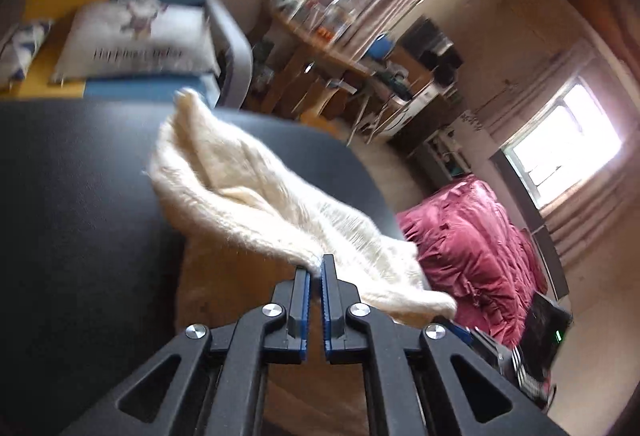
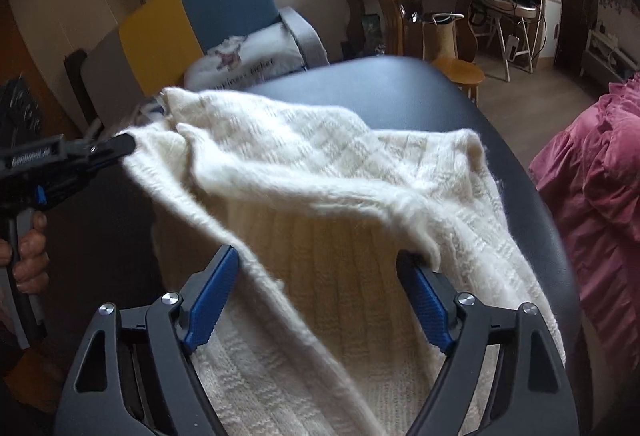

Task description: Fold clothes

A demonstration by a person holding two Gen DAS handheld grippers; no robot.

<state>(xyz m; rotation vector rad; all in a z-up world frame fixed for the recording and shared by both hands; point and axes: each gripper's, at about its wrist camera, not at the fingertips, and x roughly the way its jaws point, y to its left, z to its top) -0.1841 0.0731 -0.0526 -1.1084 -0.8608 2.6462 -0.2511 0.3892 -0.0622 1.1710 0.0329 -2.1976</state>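
Our left claw [image 1: 316, 272] pinches only a thin edge of the cream knitted sweater [image 2: 320, 171], our right claw [image 2: 320, 276] gapes wide and empty over it, so the fuzzy knit may slip free and slide off the black table [image 2: 400, 95].

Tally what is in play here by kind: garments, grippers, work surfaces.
Garments: 1, the cream knit sweater
Grippers: 2, left gripper shut on it, right gripper open
Work surfaces: 1, the black table
Total: 4

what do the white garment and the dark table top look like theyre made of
White garment: looks like soft knitted wool or acrylic yarn, with fuzzy fibres at its edges and ribbed, textured rows.
Dark table top: smooth and matte to slightly glossy, with soft window reflections; possibly laminate, coated board or plastic.
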